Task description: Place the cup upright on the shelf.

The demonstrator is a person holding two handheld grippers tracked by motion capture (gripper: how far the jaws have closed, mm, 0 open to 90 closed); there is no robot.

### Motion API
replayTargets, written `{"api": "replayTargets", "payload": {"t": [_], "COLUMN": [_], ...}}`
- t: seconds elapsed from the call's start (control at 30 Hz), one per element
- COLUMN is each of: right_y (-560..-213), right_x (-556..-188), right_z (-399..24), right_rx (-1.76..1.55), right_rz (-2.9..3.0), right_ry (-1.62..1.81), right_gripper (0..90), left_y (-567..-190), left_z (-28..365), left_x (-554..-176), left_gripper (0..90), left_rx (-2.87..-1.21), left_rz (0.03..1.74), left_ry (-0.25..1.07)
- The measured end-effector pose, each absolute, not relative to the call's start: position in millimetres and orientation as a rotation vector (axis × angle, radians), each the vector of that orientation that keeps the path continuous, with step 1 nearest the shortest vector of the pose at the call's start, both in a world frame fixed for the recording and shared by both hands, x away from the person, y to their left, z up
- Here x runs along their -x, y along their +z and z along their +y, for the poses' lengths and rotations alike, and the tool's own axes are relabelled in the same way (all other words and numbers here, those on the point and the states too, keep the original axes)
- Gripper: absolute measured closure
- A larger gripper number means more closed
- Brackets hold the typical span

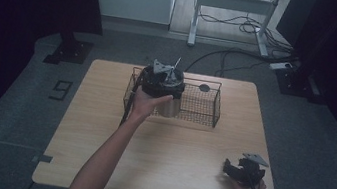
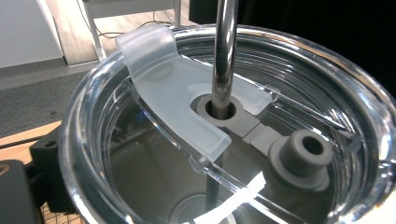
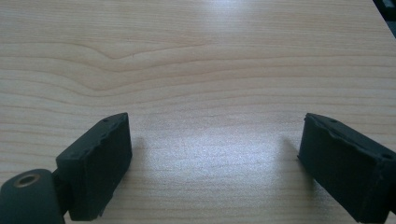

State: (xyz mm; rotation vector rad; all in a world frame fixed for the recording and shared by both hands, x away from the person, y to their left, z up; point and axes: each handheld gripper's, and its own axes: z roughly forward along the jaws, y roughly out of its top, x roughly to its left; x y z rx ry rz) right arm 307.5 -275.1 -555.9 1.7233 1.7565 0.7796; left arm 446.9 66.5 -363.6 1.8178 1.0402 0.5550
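Where the tumbler (image 2: 224,140) looms, left gripper (image 1: 162,81) jaws hide.

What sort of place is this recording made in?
Probably a lab or workshop: a bare wooden table on grey carpet, loose cables across the floor, and a metal stand frame behind.

The right claw (image 3: 212,168) rises from the bottom of the frame, jaws wide apart over the pale wooden surface (image 3: 196,60).
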Motion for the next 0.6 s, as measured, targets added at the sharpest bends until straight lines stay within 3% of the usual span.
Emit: {"api": "replayTargets", "payload": {"t": [0.6], "right_y": [-555.8], "right_x": [-307.4], "right_z": [-275.1], "right_rx": [-1.726], "right_rz": [1.753], "right_ry": [0.780], "right_gripper": [9.7], "left_y": [-353.0], "left_z": [64.2], "left_x": [-466.8], "left_gripper": [4.1], "left_rx": [-1.817], "left_rz": [1.063], "left_ry": [0.590]}}
